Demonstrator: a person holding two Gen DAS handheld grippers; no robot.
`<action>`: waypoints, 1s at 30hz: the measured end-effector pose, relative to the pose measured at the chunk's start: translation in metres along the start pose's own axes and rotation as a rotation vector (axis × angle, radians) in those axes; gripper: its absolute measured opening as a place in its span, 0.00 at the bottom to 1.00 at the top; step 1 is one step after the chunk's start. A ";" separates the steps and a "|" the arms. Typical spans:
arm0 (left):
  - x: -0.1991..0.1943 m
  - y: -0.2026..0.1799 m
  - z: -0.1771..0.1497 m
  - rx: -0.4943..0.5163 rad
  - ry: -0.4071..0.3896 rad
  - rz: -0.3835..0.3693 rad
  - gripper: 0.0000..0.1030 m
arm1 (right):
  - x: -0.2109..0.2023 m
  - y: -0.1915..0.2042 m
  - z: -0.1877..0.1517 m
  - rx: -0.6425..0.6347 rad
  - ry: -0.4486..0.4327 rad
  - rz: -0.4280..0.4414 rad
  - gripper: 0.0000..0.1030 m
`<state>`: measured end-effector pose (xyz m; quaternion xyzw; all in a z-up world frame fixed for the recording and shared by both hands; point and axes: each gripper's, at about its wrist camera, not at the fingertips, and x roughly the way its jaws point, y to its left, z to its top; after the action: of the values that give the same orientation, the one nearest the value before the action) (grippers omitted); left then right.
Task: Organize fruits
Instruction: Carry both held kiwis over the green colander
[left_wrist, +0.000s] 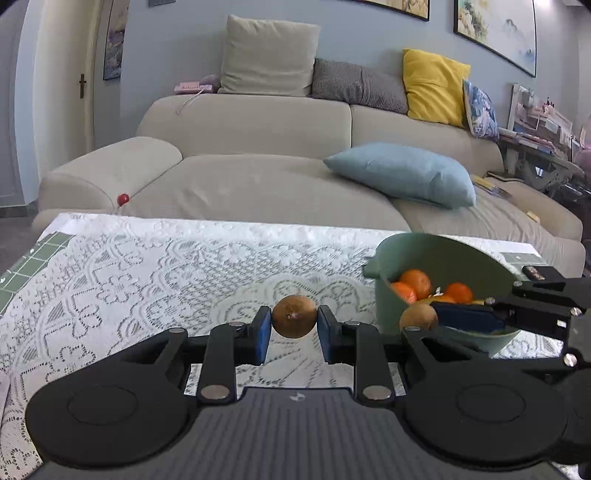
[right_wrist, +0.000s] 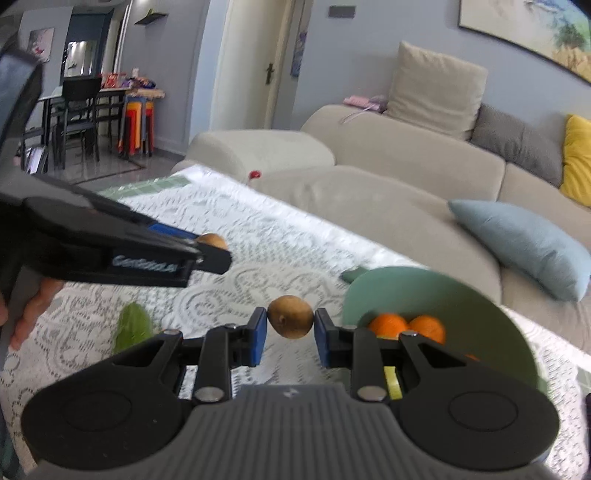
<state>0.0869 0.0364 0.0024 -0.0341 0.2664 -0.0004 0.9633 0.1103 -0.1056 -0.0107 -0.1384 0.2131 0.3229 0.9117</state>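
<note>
Left wrist view: the left gripper (left_wrist: 294, 325) clamps a brown kiwi (left_wrist: 294, 316) above the lace tablecloth (left_wrist: 110, 280); at 3 o'clock the right gripper (left_wrist: 424, 319) pinches a second kiwi (left_wrist: 418, 318) at the green bowl (left_wrist: 436, 251), which holds oranges (left_wrist: 416, 282). Behind stands a beige sofa (left_wrist: 258, 177).

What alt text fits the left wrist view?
The left tongs grip a brown kiwi above a white lace tablecloth. At right, the right tongs hold a second kiwi beside a green bowl of oranges, with a beige sofa behind.
</note>
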 end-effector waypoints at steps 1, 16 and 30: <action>0.000 -0.003 0.002 -0.001 0.003 -0.001 0.29 | -0.002 -0.005 0.001 0.008 -0.005 -0.009 0.24; 0.021 -0.051 0.030 -0.012 0.032 -0.142 0.29 | -0.007 -0.069 0.004 0.095 -0.010 -0.122 0.24; 0.075 -0.088 0.042 0.011 0.137 -0.247 0.29 | 0.012 -0.120 -0.011 0.187 0.078 -0.168 0.23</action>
<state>0.1749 -0.0505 0.0057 -0.0613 0.3250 -0.1229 0.9357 0.1934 -0.1943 -0.0125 -0.0828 0.2652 0.2184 0.9355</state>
